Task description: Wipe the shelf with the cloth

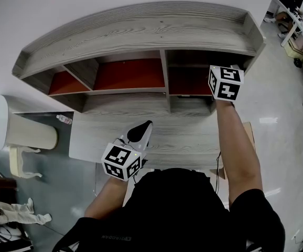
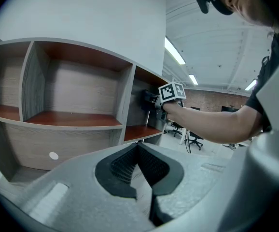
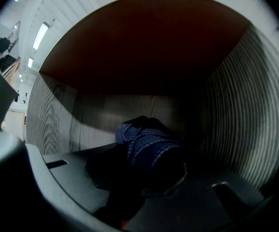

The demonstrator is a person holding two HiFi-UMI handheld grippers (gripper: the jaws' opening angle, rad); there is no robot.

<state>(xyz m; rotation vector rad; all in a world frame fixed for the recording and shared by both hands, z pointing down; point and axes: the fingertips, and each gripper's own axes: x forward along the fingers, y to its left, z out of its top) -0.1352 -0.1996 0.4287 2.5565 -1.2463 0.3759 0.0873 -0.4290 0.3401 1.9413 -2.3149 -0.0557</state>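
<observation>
The grey wood shelf (image 1: 141,33) with red-brown inner panels stands on a desk against the wall. My right gripper (image 1: 226,83) reaches into its upper right compartment (image 1: 191,80), and its jaws are hidden there in the head view. In the right gripper view that gripper (image 3: 144,166) is shut on a dark blue cloth (image 3: 146,139), close to the compartment's grey back wall (image 3: 96,115). My left gripper (image 1: 136,138) hovers over the desk in front of the shelf. Its black pads (image 2: 125,166) meet with nothing between them, so it is shut. The right gripper's marker cube (image 2: 172,92) shows at the right compartment.
The grey desk (image 1: 193,138) carries the shelf. A white cylindrical bin (image 1: 20,130) and a small bottle (image 1: 63,119) are at the left. Office chairs and desks (image 1: 298,35) stand at the far right across a glossy floor.
</observation>
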